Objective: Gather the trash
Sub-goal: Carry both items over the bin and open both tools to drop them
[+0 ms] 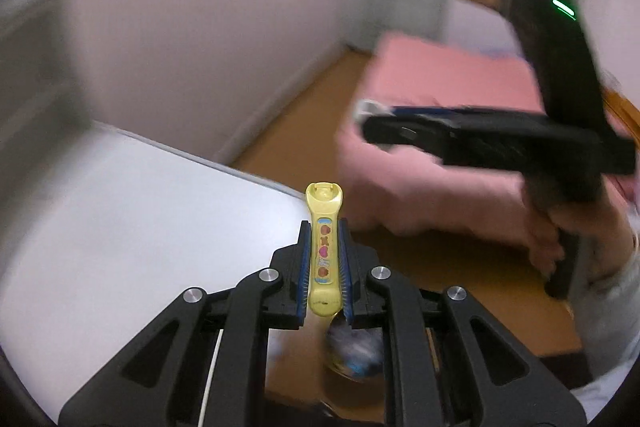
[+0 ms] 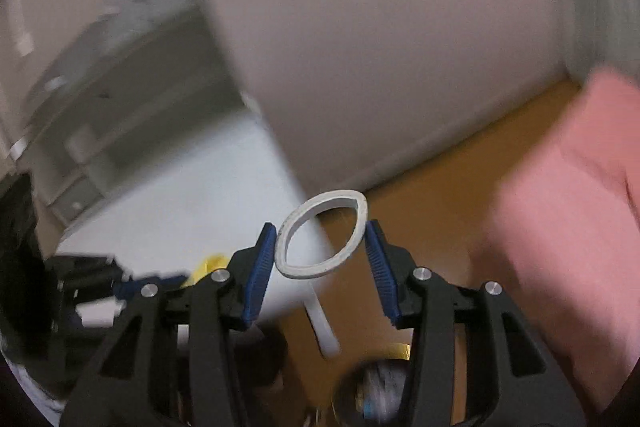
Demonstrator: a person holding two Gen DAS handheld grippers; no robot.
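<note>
My left gripper (image 1: 324, 251) is shut on a flattened yellow tube (image 1: 325, 227) with small printed pictures, held upright in the air between the blue pads. My right gripper (image 2: 322, 247) is shut on a white paper cup (image 2: 320, 235); I look down on its squeezed oval rim between the blue pads (image 2: 260, 267). The right gripper also shows in the left wrist view (image 1: 500, 135) at the right, blurred, with a hand (image 1: 556, 227) on its grip. A round bin opening (image 1: 356, 351) with blurred contents lies below the left fingers; it also shows in the right wrist view (image 2: 380, 391).
A white table (image 1: 120, 211) spreads at the left. A bed with a pink cover (image 1: 440, 83) stands at the right over a wooden floor (image 1: 304, 115). White walls (image 1: 200, 7) stand behind. Grey shelves (image 2: 120, 87) are at the left in the right wrist view.
</note>
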